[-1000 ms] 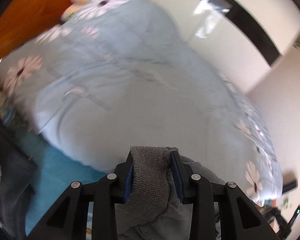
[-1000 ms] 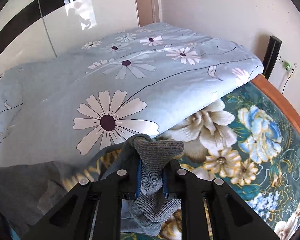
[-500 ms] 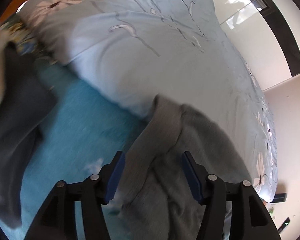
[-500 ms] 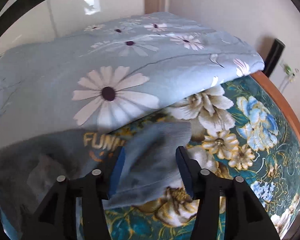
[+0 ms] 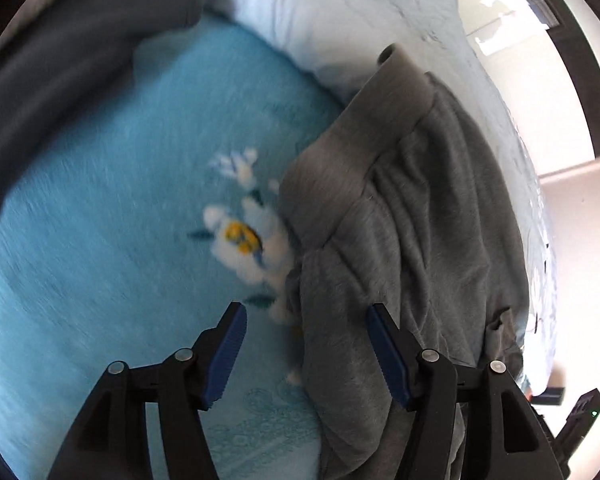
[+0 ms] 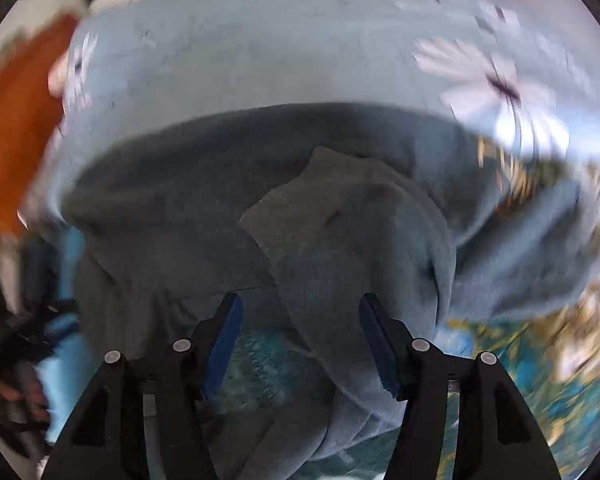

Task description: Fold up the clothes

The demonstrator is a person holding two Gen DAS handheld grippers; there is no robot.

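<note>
Grey sweatshirt [image 5: 412,216] no longer pinched in either gripper; now lies rumpled on teal floral bedspread [image 5: 120,220], against edge of pale blue daisy duvet [image 6: 300,60]. Left gripper [image 5: 305,354] jaws spread wide, hovering over sweatshirt's ribbed hem. Right gripper [image 6: 300,346] likewise spread, empty, above bunched fabric.

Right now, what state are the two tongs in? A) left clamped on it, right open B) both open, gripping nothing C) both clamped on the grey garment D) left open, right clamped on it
B: the left tongs and the right tongs both show a wide gap between their blue pads, and the grey sweatshirt lies loose on the bed rather than pinched in either.
</note>
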